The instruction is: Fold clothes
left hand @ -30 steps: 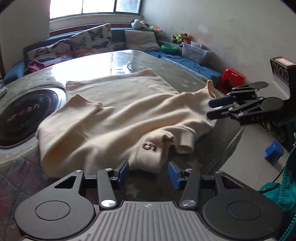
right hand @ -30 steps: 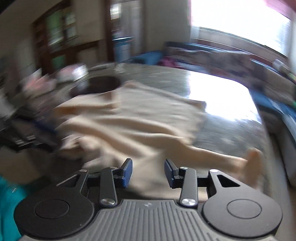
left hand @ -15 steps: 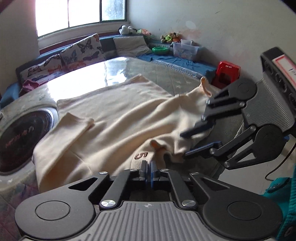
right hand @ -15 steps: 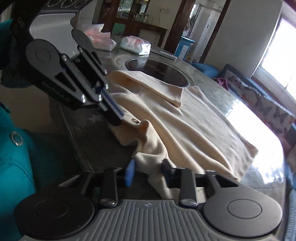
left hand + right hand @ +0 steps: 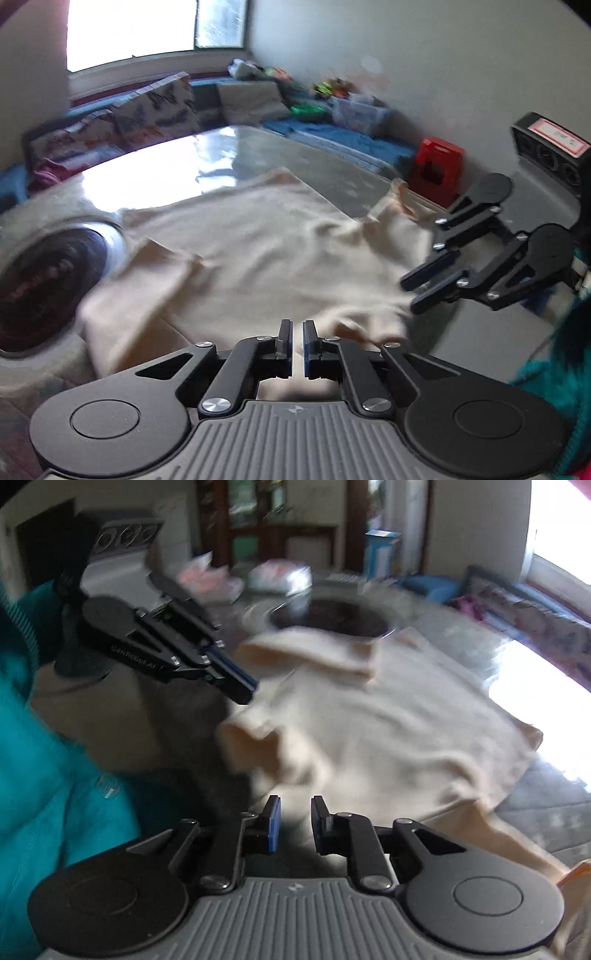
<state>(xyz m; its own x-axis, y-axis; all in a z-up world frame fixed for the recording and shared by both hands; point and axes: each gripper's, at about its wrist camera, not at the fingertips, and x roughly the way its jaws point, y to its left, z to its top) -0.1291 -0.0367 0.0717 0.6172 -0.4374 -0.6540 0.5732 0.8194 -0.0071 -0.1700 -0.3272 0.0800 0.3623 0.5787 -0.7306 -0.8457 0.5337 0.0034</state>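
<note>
Left wrist view: left gripper [image 5: 297, 345] jaws nearly together, easing apart, pale hem between them. Sweater [image 5: 266, 243] lies on table [image 5: 332, 166], its length running straight ahead. Right gripper [image 5: 421, 291] pinches the same near edge.

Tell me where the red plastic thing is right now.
In the left wrist view, the red plastic thing sits low at the right, past the table's far right edge, below the blue mattress along the wall.

A plain cream garment [image 5: 266, 251] lies on a grey marbled table [image 5: 332, 173], beside a teal sleeve [image 5: 44, 760].
</note>
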